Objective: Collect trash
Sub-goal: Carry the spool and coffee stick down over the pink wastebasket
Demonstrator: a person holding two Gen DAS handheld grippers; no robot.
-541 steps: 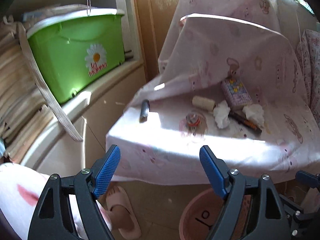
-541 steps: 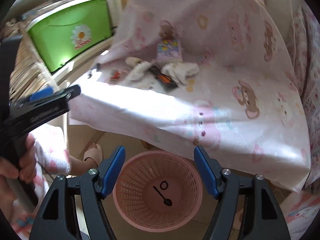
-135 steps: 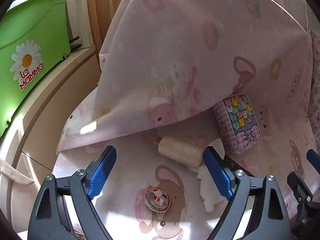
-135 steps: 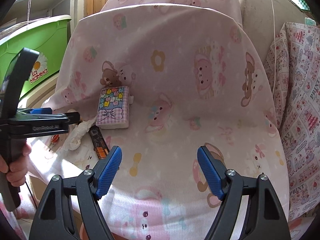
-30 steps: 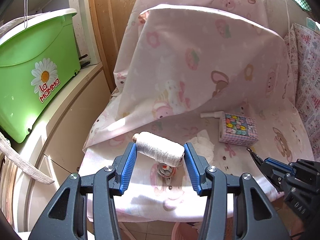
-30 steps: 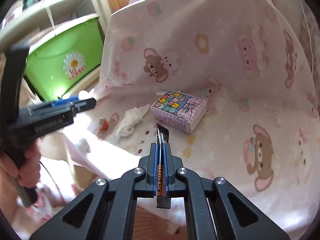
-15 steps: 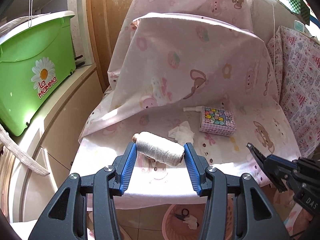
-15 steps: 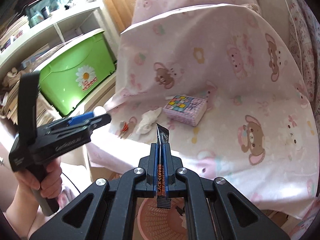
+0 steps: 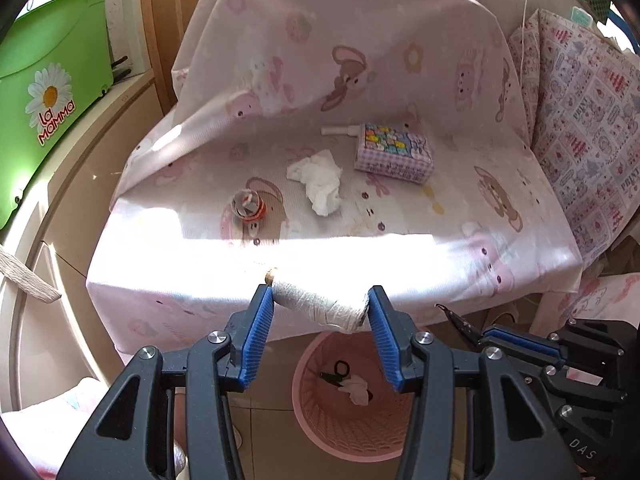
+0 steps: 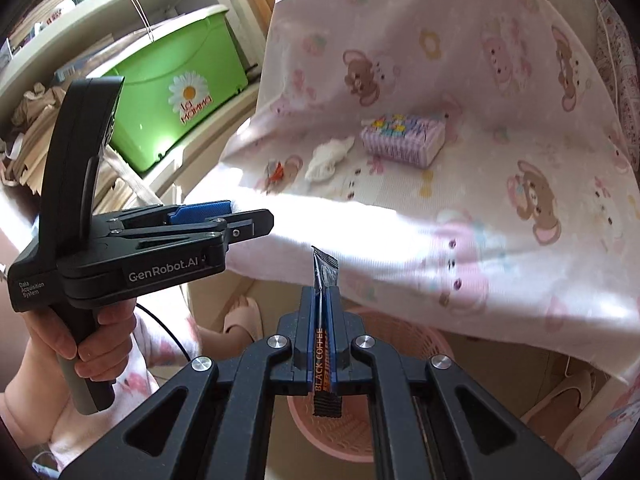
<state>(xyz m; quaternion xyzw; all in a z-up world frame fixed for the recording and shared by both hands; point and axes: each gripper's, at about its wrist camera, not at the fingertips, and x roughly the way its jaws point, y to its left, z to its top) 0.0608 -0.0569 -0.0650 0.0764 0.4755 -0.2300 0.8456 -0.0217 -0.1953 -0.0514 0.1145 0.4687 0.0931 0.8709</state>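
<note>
Pink basket (image 9: 320, 432) below left claw (image 9: 320, 306) clamping thread spool (image 9: 320, 304), right claw (image 10: 322, 320) pinching coffee sachet (image 10: 325, 360)

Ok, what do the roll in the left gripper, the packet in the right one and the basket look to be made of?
The roll looks like wound off-white thread, matte, with fine ridges on a brownish core. The packet looks like thin glossy foil or plastic film: it is flat, crimped at the top and printed "BLACK COFFEE". The basket looks like moulded pink plastic with a lattice wall.
</note>
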